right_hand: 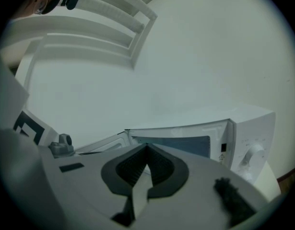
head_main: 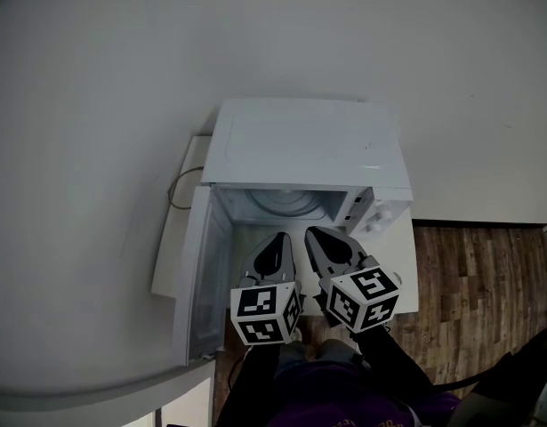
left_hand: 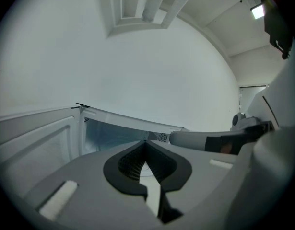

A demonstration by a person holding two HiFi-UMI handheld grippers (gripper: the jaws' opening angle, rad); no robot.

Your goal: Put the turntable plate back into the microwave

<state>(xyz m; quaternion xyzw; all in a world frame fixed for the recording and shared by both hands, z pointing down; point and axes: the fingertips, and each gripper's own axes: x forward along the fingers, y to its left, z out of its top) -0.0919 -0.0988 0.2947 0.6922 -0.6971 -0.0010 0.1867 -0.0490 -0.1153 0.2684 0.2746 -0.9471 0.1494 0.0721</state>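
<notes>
Microwave [head_main: 304,149] sits at twelve o'clock from the person, its door [head_main: 197,274] swung wide toward nine o'clock so the cavity mouth is bare. Turntable plate [head_main: 286,203] seems to lie flat on the cavity floor, a pale round disc, so I judge the task about done. Left gripper [head_main: 279,241] and right gripper [head_main: 316,237] hover side by side just before the opening, each pinched closed on nothing, noses aimed inward. The door's edge crowds the left one; the control panel [head_main: 380,213] flanks the right at two o'clock. Free room lies back toward six o'clock, over the white table [head_main: 402,269].
</notes>
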